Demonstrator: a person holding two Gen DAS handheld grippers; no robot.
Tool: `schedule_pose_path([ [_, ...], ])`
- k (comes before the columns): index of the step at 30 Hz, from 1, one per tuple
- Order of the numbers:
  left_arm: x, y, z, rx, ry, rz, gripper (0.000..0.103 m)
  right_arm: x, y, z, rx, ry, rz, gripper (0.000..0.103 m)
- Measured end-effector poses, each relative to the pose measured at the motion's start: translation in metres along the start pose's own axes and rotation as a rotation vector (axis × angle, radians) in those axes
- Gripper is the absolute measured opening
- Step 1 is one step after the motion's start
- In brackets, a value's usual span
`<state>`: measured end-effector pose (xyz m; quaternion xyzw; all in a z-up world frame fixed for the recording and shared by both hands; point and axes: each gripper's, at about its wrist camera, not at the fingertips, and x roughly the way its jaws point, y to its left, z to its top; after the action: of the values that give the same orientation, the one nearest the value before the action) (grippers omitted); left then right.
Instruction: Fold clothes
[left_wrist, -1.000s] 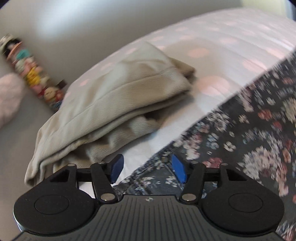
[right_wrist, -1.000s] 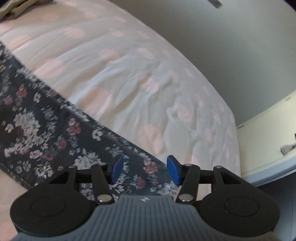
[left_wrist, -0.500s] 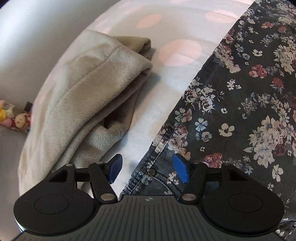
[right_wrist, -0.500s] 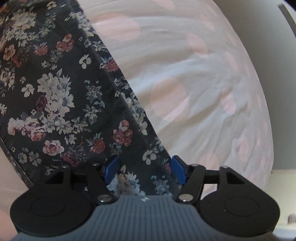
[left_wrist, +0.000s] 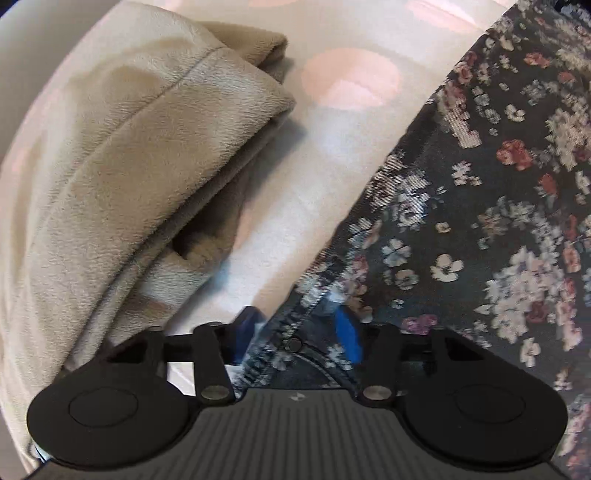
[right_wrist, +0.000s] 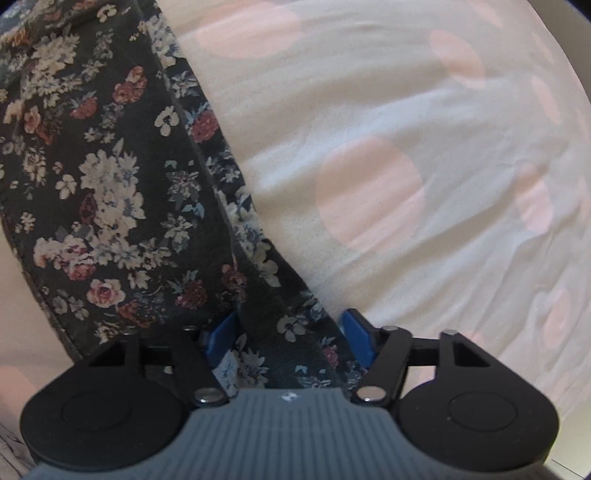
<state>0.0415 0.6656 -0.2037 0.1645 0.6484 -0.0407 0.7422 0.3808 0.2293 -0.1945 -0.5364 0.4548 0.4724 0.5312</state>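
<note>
Left wrist only: beige fleece; both grippers wide, straddling floral garment.

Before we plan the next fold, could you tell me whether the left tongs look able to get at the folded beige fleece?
Probably yes: the beige fleece lies beside the left tongs with only bare bedsheet between, though floral denim sits between their pads.

A home bedroom: a bed under a white sheet with pale pink dots carries a folded beige fleece garment and dark floral jeans.
</note>
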Motion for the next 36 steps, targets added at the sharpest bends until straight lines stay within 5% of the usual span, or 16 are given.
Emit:
schedule_pose_path([
  [7, 0.001, -0.022, 0.007, 0.042, 0.027, 0.068, 0.026, -0.015, 0.025, -0.008, 0.014, -0.028, -0.031, 0.01],
  [9, -0.001, -0.033, 0.004, 0.065, 0.03, 0.127, 0.011, -0.023, 0.037, -0.011, 0.012, -0.041, -0.076, 0.008],
  [13, -0.013, -0.051, -0.006, 0.06, 0.011, 0.183, 0.002, -0.05, 0.059, -0.019, 0.021, -0.084, -0.169, 0.007],
  [22, -0.073, -0.082, -0.034, 0.003, -0.066, 0.243, 0.002, -0.127, 0.111, -0.048, 0.051, -0.14, -0.254, 0.007],
  [25, -0.102, -0.082, -0.048, -0.007, -0.095, 0.258, 0.002, -0.146, 0.096, -0.055, 0.05, -0.153, -0.266, 0.006],
  [36, -0.171, -0.103, -0.116, 0.033, -0.227, 0.262, 0.002, -0.17, 0.2, -0.121, 0.06, -0.227, -0.297, 0.006],
])
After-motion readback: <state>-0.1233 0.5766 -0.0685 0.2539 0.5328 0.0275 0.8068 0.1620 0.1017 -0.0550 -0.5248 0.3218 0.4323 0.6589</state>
